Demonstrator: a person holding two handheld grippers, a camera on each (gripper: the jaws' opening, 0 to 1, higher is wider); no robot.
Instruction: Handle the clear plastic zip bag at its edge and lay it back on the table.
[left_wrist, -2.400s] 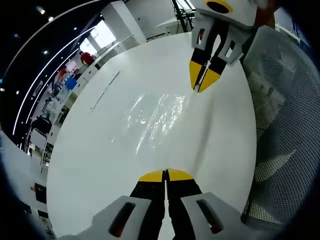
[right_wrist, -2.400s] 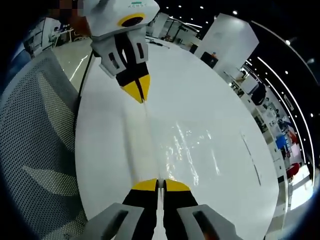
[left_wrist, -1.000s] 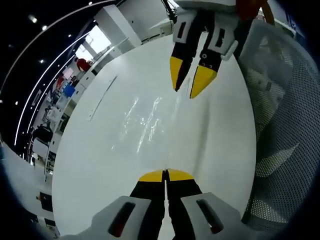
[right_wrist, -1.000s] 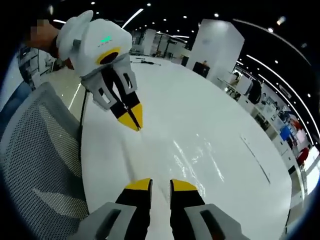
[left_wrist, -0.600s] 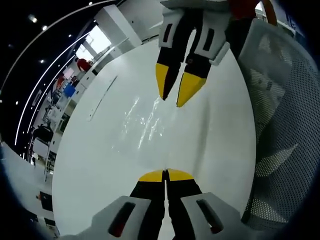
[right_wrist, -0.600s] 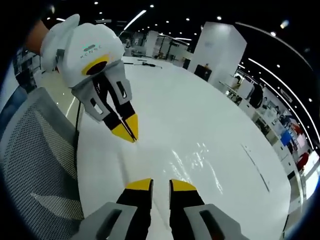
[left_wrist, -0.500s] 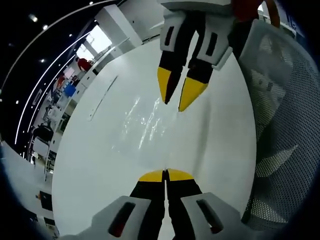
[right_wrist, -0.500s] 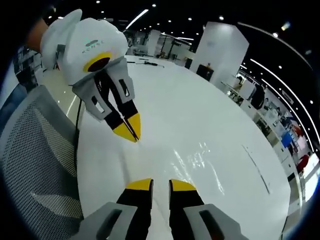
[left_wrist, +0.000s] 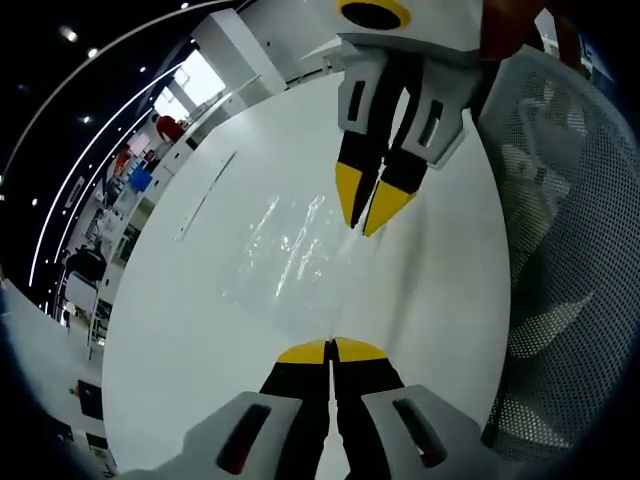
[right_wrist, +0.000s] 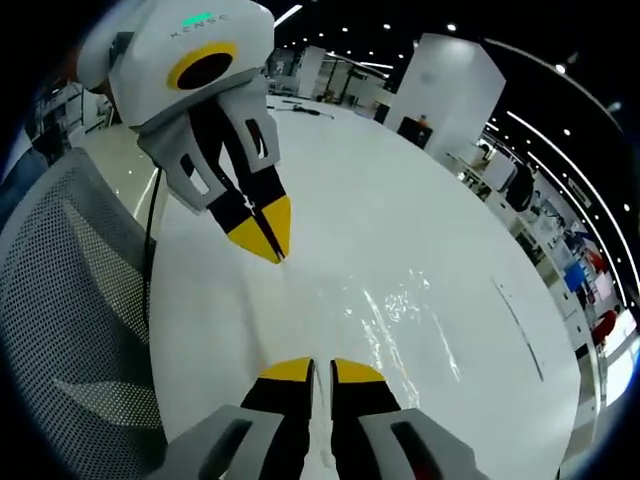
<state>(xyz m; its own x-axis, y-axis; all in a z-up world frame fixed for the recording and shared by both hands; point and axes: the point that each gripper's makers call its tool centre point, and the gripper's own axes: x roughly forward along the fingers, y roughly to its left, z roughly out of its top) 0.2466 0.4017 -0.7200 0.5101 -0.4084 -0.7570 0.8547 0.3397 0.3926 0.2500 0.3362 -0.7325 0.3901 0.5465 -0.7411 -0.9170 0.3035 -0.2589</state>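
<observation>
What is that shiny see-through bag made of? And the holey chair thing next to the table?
The clear plastic zip bag looks like thin, glossy plastic film: the white table shows through it and wrinkly glints run across it. The grey chair back looks like woven mesh, dotted with tiny holes; whether fabric or plastic, I cannot tell.

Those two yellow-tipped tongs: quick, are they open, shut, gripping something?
Left tongs: shut on the near edge of the clear bag.
Right tongs: nearly closed, a narrow gap left; whether they pinch the bag cannot be told.
</observation>
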